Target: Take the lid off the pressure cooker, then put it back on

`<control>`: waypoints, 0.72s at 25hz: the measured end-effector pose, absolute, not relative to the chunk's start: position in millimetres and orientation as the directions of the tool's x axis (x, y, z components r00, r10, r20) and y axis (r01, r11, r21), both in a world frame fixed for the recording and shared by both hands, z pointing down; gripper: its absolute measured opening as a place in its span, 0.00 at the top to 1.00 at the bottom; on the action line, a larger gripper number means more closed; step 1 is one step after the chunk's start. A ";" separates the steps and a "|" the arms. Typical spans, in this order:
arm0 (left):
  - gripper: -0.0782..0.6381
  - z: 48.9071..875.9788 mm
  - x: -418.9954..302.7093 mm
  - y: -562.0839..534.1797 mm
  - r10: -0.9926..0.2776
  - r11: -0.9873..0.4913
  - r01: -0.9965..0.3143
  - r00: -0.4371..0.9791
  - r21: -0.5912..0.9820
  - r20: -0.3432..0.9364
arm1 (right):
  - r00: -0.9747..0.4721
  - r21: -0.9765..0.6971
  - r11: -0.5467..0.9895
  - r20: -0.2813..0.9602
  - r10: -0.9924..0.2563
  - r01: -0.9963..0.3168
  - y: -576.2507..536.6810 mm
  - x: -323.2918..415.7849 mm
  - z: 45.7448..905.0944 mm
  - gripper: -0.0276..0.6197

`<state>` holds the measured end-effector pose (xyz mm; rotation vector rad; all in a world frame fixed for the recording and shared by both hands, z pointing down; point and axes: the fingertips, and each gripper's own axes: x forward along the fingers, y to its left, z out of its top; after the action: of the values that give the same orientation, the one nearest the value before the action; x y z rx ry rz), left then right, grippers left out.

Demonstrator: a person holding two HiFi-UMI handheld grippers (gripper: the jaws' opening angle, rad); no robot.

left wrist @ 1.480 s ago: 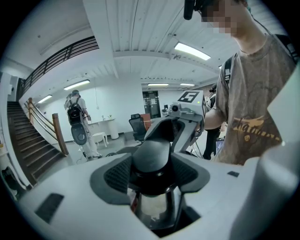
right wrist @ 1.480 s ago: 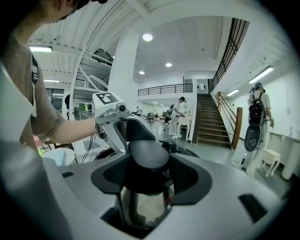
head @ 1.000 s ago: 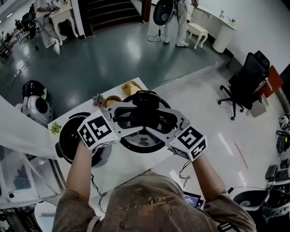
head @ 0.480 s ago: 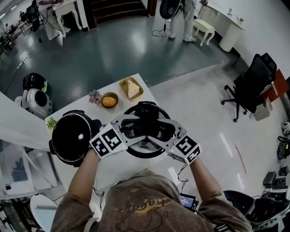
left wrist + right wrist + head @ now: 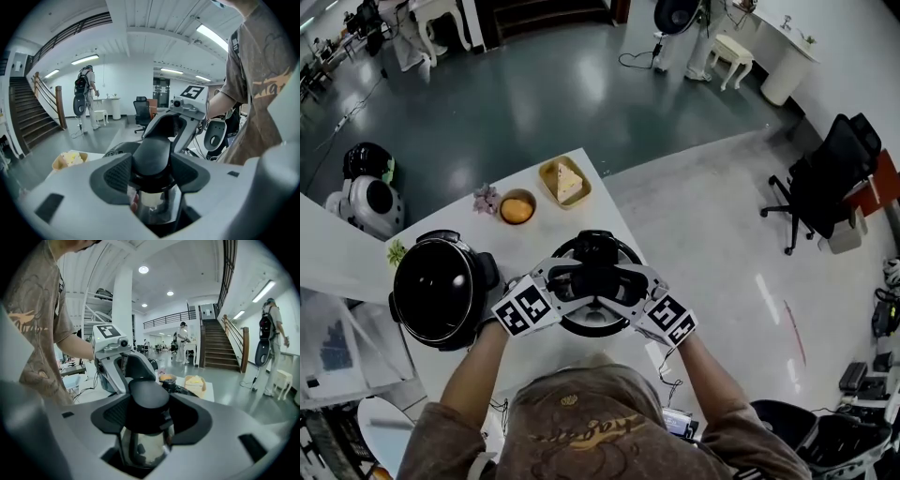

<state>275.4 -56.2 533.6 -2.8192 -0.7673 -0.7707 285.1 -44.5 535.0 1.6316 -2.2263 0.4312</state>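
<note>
Lid point(image 5: 586, 324) lowered, hand-held grippers point(image 5: 566, 280) point(image 5: 628, 282) clamping its handle point(image 5: 596, 277)

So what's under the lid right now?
White table shows all around the lid; the open pot stands apart to its left. Whatever is directly beneath is covered.

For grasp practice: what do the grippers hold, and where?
The left gripper and right gripper clamp the round steel cooker lid by its black handle, at opposite ends.

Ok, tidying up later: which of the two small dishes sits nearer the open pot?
The round bowl with something orange in it; the squarish yellow dish holding a wedge lies farther from the pot.
</note>
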 end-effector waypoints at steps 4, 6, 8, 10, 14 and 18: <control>0.52 557.2 280.3 -62.5 0.440 -0.870 0.492 0.738 0.037 0.512 | -0.289 -0.044 0.303 0.458 -0.841 -0.952 -50.9 290.1 558.9 0.55; 0.52 568.8 281.7 -65.5 0.434 -0.873 0.486 0.737 0.040 0.518 | -0.293 -0.043 0.309 0.464 -0.836 -0.950 -54.0 291.5 570.3 0.55; 0.52 578.6 283.1 -67.0 0.430 -0.876 0.480 0.733 0.046 0.527 | -0.298 -0.046 0.314 0.468 -0.832 -0.948 -55.9 292.7 579.3 0.55; 0.52 585.9 284.4 -67.0 0.426 -0.878 0.476 0.728 0.050 0.537 | -0.301 -0.044 0.319 0.474 -0.827 -0.947 -56.2 293.8 586.3 0.55; 0.52 596.4 286.7 -68.2 0.418 -0.881 0.471 0.726 0.047 0.546 | -0.296 -0.031 0.322 0.487 -0.822 -0.946 -57.3 296.2 596.8 0.55; 0.52 607.8 287.0 -69.9 0.400 -0.880 0.474 0.719 0.019 0.568 | -0.281 -0.015 0.316 0.502 -0.818 -0.949 -58.0 296.5 607.0 0.55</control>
<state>287.0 -69.9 607.8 -2.7932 -0.7139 -0.8778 296.5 -58.0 607.0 1.5678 -2.1851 0.4403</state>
